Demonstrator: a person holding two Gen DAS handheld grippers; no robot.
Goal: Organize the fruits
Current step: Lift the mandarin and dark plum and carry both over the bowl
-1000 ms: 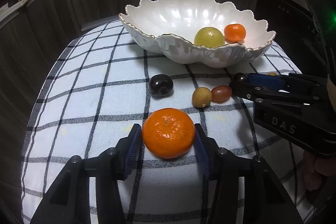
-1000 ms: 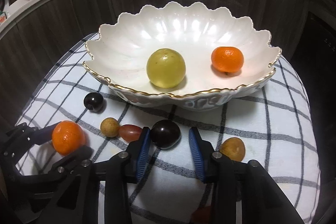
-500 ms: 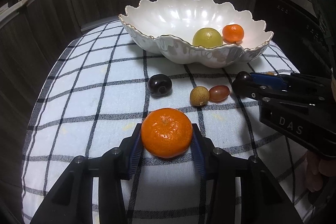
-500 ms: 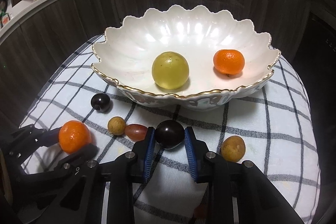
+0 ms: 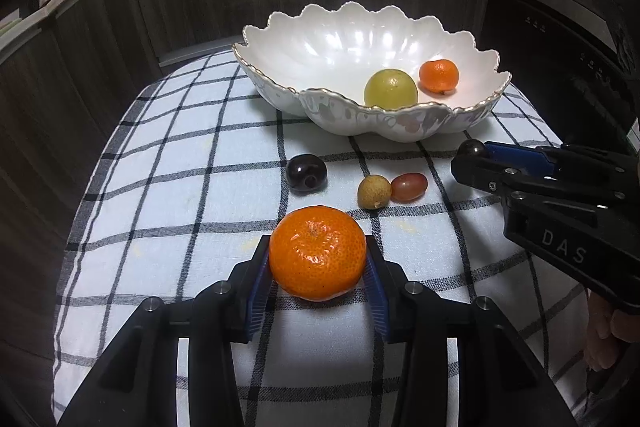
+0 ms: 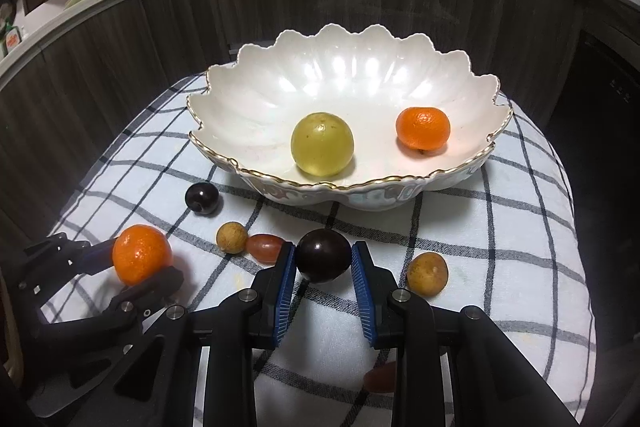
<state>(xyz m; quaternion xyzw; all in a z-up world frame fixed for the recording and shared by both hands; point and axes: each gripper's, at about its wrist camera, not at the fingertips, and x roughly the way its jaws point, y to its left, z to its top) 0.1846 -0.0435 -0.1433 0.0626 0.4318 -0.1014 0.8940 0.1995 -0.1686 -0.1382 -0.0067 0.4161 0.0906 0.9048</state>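
Tightened claws (image 5: 318, 281) around mandarin (image 5: 318, 251), plum (image 6: 323, 255)

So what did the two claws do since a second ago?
Both closed in. The left claw squeezed onto the big mandarin, and the right claw pinched the dark round fruit. The bowl and the loose fruits on the checked cloth stayed put.

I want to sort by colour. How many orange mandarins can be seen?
2. One mandarin sits on the cloth, gripped between the left gripper fingers. The other mandarin lies in the bowl, right of the yellow-green fruit. None seems hidden.
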